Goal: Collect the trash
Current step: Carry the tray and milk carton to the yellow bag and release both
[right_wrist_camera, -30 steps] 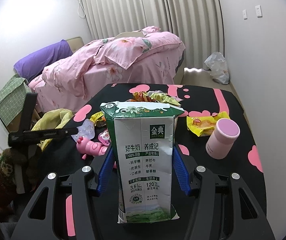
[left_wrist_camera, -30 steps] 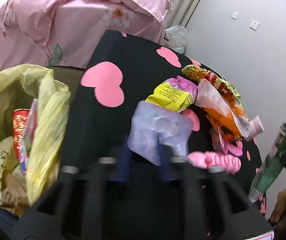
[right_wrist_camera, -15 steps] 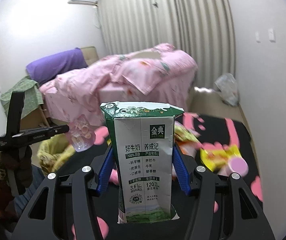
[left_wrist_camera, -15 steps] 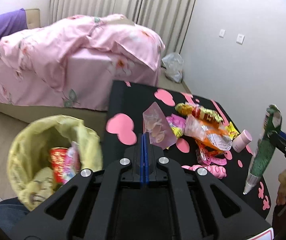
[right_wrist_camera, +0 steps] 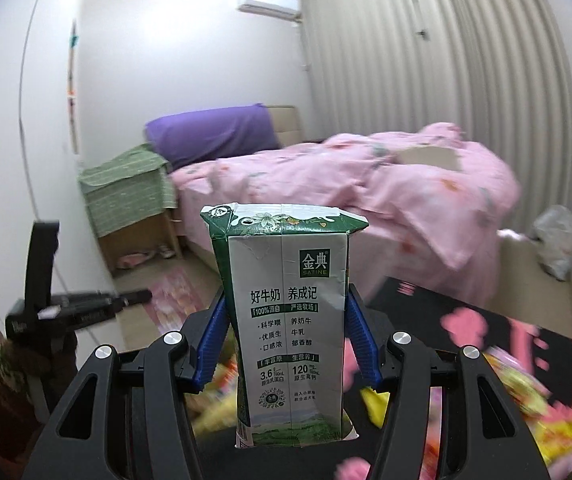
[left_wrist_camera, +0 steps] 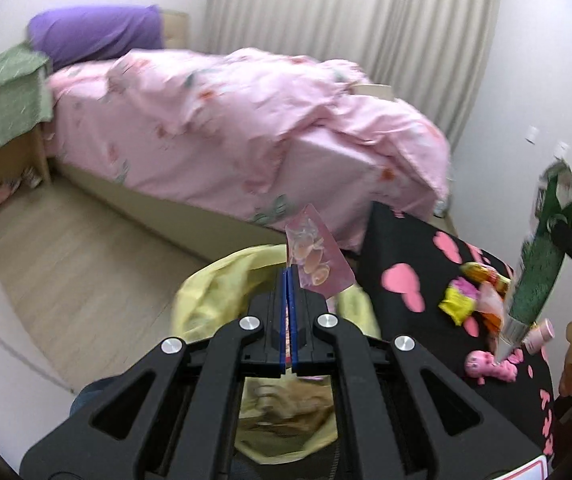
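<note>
My left gripper is shut on a clear plastic wrapper and holds it in the air above the yellow trash bag, which lies open just below. My right gripper is shut on a green and white milk carton, its blue pads pressing both sides. The same carton hangs at the right of the left wrist view, over the black table. Snack wrappers and a pink toy lie on that table.
A bed with a pink quilt and purple pillow fills the background. A nightstand under green cloth stands at the left. Wooden floor lies between bed and bag. A white plastic bag sits by the curtain.
Both grippers rose and swung left, away from the table. The left one closed fully on the wrapper and carried it from the table to above the yellow bag. The carton stayed gripped.
</note>
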A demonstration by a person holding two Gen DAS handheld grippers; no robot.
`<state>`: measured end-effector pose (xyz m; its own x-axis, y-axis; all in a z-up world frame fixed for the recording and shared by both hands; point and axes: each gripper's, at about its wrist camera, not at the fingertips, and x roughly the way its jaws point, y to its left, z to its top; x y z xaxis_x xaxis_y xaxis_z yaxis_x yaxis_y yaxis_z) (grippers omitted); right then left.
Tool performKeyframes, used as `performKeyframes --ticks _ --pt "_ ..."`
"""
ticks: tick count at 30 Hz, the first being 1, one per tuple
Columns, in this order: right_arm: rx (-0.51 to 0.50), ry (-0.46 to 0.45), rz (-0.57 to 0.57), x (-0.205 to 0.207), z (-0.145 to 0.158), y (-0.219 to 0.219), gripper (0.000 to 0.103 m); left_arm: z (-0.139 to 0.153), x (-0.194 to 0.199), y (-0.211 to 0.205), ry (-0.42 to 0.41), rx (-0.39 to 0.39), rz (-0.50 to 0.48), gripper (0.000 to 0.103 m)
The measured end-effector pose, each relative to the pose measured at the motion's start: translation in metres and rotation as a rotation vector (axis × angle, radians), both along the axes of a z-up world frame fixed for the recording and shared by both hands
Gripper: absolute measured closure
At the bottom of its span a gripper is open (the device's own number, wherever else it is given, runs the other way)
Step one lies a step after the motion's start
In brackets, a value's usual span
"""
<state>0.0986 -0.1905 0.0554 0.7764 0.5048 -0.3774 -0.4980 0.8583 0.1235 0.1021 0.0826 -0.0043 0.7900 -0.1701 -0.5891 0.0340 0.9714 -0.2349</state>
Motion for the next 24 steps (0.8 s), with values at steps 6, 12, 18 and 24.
performKeyframes --ticks 6,12,18,24 --pt "0.063 0.035 0.089 0.058 -0.031 0.064 0.050 -0.035 0.016 0.028 0.075 -0.071 0.052 0.102" --pt "0.148 0.188 0.120 0.114 -0.071 0.095 0.050 -0.069 0.034 0.024 0.152 -0.075 0.043 0.102" --pt "0.148 0.390 0.136 0.138 -0.118 0.107 0.050 -0.096 0.041 0.032 0.210 -0.108 0.067 0.102" --pt "0.019 0.531 0.138 0.131 -0.151 0.113 0.050 -0.102 0.040 0.034 0.223 -0.112 0.064 0.102"
